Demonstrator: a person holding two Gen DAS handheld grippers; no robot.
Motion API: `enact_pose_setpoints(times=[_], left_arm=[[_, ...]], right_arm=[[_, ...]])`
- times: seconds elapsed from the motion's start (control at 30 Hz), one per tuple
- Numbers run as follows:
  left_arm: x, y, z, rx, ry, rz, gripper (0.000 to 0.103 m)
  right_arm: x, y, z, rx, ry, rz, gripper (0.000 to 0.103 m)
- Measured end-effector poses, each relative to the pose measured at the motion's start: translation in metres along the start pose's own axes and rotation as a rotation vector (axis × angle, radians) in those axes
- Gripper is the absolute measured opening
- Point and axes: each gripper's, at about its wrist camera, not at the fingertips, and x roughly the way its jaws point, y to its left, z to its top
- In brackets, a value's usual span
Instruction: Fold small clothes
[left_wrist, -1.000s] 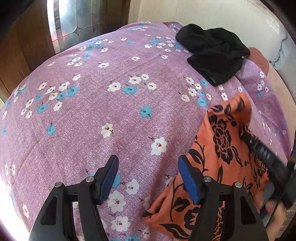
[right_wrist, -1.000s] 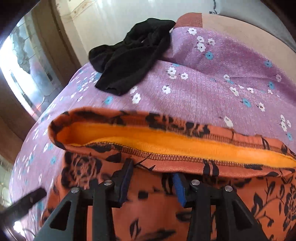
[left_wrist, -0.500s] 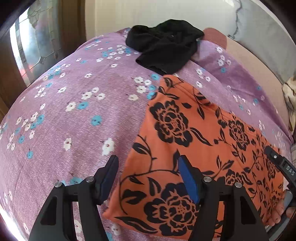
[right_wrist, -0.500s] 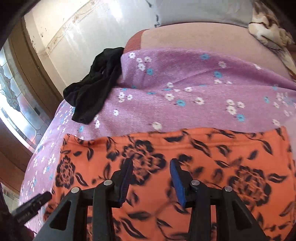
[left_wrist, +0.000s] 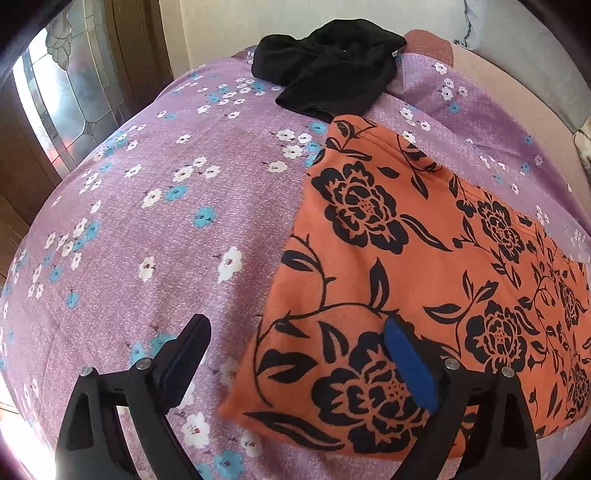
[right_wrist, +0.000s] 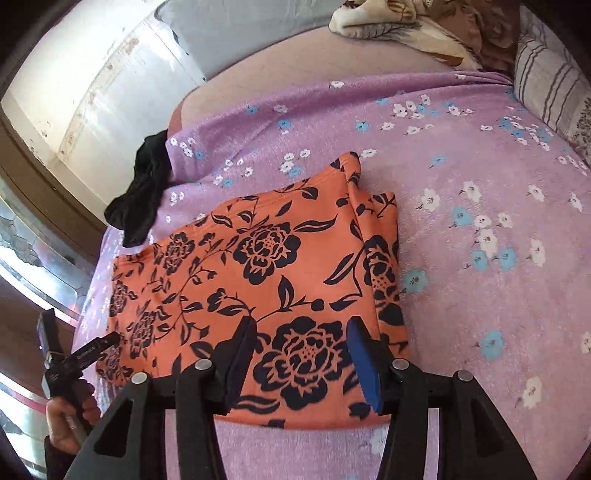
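Observation:
An orange garment with black flowers (left_wrist: 424, 258) lies folded flat on the purple flowered bedsheet (left_wrist: 166, 229). My left gripper (left_wrist: 295, 350) hovers over the garment's near left corner. Its jaws are opening wide, and the cloth's edge lies beneath them with neither pad pressing on it. In the right wrist view the same garment (right_wrist: 258, 266) shows a doubled layer along its right side. My right gripper (right_wrist: 301, 354) stands just above its near edge; its jaws are opening too and grip nothing.
A crumpled black garment (left_wrist: 332, 62) lies at the far end of the bed by the wall. Pillows and a patterned blanket (right_wrist: 424, 26) are piled at the far right. A person's hand (right_wrist: 70, 428) holds the left tool. A glazed wooden door (left_wrist: 62, 103) stands to the left.
The right gripper carried the garment's edge over, let it go and drew back along the bed. The garment now lies flat and folded. Both pairs of jaws have widened.

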Motion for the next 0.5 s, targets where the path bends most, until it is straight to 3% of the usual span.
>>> enact_pose_setpoints(times=[0.27,0.4,0.43,0.5], left_arm=[[-0.027,0.054,-0.036,-0.197,0.041,-0.102,0.094],[-0.030,0.066,-0.058,-0.313,0.090,-0.279,0.094],[-0.029,0.064,-0.060,-0.330,0.103,-0.314,0.093],[-0.023,0.054,-0.060,-0.316,0.119,-0.334,0.079]], right_arm=[[-0.010,-0.056,-0.047,0.327,0.055,0.221,0.058],[0.008,-0.070,-0.063,0.461,0.086,0.305,0.061],[0.012,-0.072,-0.063,0.470,0.088,0.306,0.061],[0.023,-0.073,-0.062,0.480,0.100,0.306,0.061]])
